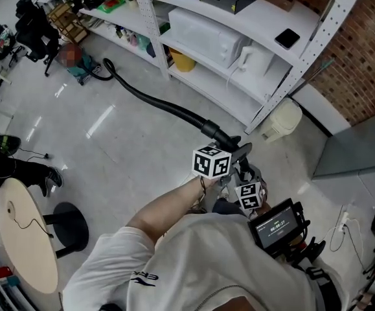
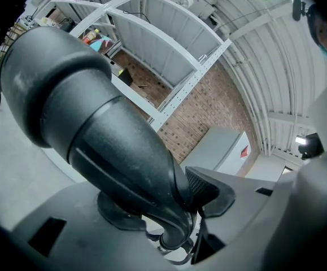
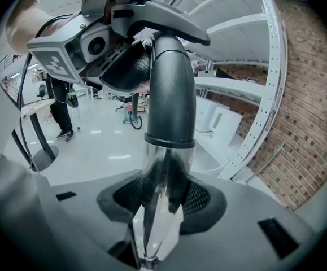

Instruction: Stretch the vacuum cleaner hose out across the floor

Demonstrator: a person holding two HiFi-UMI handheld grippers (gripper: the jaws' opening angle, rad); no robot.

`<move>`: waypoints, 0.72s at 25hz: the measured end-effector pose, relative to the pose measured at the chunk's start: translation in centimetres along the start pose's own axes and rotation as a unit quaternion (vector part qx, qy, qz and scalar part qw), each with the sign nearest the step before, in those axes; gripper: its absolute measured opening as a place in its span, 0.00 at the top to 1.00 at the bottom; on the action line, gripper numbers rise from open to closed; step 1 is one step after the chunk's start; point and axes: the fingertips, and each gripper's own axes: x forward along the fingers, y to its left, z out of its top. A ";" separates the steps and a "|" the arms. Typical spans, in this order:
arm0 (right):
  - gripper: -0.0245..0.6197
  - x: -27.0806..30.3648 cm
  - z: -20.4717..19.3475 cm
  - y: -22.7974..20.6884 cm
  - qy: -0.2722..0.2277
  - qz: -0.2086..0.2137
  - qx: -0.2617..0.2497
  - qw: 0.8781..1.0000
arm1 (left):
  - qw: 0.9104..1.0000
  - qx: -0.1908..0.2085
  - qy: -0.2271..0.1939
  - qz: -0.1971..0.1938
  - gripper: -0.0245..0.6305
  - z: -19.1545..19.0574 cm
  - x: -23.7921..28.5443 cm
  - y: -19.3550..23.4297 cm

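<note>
Left gripper [image 2: 177,205] is clamped on the black rigid bend [image 2: 107,134] of the hose [image 1: 151,101]. Right gripper [image 3: 162,199] is clamped on its clear tip [image 3: 162,168], just nearer. Hose trails over the floor [image 1: 109,154] from the grippers to the far left, past the shelving [image 1: 291,70].

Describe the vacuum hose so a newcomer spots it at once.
Find the white metal shelving against the brick wall. On the grey floor in front of it, the vacuum hose runs from the shelving's far end toward the person. It is the only long black ribbed tube, snaking where the shelf posts beside it are white and straight.
</note>
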 end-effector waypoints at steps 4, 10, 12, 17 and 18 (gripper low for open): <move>0.72 -0.6 0.7 0.6 -0.008 0.020 -0.021 1.000 | 1.000 -0.001 -0.019 0.013 0.64 0.6 -1.1 -0.5; 0.72 -1.5 -1.3 1.3 -0.033 0.071 -0.042 0.996 | 0.999 0.012 -0.040 0.027 0.66 -1.0 -0.6 -2.4; 0.72 -2.1 -2.2 0.7 -0.040 0.088 -0.051 0.994 | 0.998 0.012 -0.048 0.033 0.66 -1.6 0.2 -3.3; 0.72 -4.4 -4.6 -1.9 -0.054 0.116 -0.066 0.990 | 0.996 0.010 -0.067 0.050 0.66 -3.0 3.1 -5.9; 0.72 -5.0 -5.2 -2.6 -0.052 0.119 -0.069 0.989 | 0.996 0.008 -0.069 0.053 0.66 -3.3 3.9 -6.4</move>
